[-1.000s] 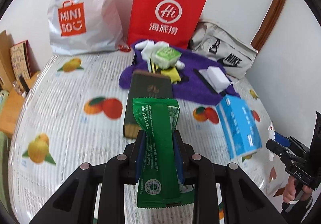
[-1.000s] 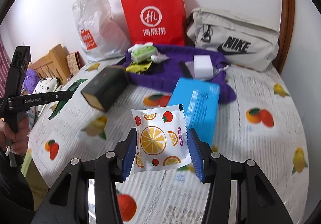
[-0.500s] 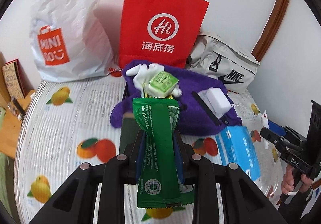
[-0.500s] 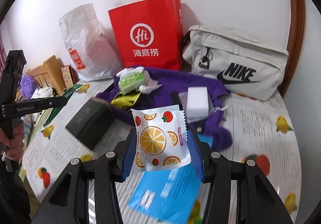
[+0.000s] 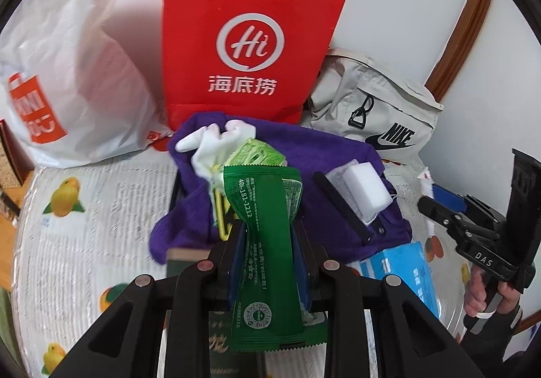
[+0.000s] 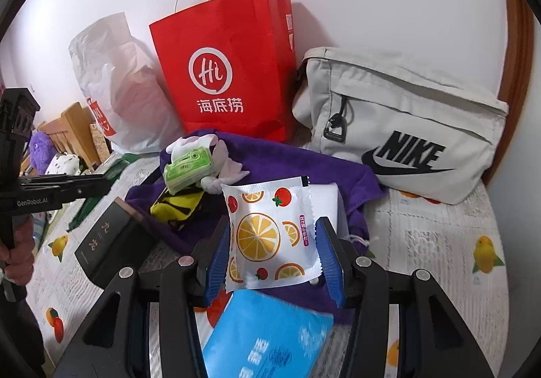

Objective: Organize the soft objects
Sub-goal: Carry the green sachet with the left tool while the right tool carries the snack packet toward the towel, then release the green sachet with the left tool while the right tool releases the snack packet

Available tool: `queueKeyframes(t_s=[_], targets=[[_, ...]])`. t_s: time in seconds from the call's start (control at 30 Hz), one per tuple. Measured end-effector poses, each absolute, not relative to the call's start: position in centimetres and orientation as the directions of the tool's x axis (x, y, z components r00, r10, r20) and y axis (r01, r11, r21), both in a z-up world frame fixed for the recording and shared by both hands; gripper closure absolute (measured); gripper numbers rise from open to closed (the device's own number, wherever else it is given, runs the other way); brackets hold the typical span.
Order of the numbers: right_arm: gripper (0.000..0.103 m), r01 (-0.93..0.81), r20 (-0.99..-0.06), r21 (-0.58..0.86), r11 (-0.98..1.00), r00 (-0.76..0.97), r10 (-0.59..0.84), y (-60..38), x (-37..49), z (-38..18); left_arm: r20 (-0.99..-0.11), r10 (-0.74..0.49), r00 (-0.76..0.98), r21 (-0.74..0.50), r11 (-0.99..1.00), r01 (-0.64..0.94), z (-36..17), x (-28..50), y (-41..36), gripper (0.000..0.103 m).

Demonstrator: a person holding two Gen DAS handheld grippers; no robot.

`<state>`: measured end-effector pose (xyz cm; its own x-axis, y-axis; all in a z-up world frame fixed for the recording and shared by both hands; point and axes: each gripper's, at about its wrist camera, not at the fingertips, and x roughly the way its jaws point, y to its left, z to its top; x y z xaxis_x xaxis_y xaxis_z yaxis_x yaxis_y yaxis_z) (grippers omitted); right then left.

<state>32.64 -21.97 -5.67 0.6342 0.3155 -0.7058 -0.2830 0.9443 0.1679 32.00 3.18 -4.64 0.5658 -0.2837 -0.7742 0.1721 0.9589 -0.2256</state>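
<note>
Your left tongs (image 5: 268, 252) pinch the green packet (image 5: 267, 249), upright over the purple cloth (image 5: 324, 148). Your right tongs (image 6: 272, 249) clamp the orange-print sachet (image 6: 270, 232) above that cloth, blue pack (image 6: 267, 334) just below. Red bag (image 6: 230, 66) stands behind.

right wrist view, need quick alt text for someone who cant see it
The right gripper holds a white orange-print packet between its blue fingers, above a fruit-patterned cloth. Behind are a purple towel, a red paper bag and a grey Nike bag.
</note>
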Motion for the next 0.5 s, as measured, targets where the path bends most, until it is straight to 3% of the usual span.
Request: queueKeyframes(t_s=[0.5], targets=[[0.054, -0.263, -0.789, 0.103, 0.959, 0.566, 0.240, -22.1, 38.7, -9.8, -0.796, -0.299, 0.526, -0.229, 0.954, 0.196, -6.7, 36.3, 1.5, 0.077]])
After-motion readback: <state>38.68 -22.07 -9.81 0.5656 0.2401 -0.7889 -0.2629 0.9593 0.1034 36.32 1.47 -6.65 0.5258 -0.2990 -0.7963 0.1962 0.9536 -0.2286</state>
